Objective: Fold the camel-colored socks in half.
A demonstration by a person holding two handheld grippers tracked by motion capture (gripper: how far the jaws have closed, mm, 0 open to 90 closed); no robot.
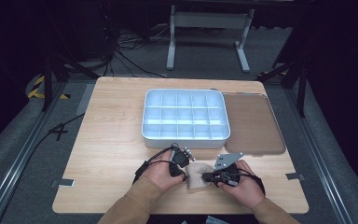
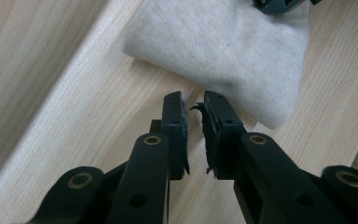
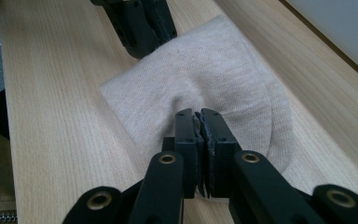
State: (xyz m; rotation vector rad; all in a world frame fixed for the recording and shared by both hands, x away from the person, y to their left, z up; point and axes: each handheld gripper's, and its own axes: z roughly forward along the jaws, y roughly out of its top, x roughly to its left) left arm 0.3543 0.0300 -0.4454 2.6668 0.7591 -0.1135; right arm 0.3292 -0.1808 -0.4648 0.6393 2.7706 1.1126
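A beige knitted cloth (image 1: 196, 177) lies crumpled on the wooden table (image 1: 112, 140) near its front edge, between my two hands. My right gripper (image 1: 206, 177) comes at it from the right. In the right gripper view its jaws (image 3: 198, 114) are shut on a puckered fold of the cloth (image 3: 205, 70). My left gripper (image 1: 184, 175) sits at the cloth's left side. In the left gripper view its jaws (image 2: 196, 105) stand a narrow gap apart with nothing between them, the tips just short of the cloth's edge (image 2: 223, 51).
A white tray (image 1: 185, 138) with several compartments stands at the table's middle, behind the hands. A flat brown lid (image 1: 251, 123) lies to its right. Bare wood stretches across the table's left side. Cables and a metal stand are on the floor beyond.
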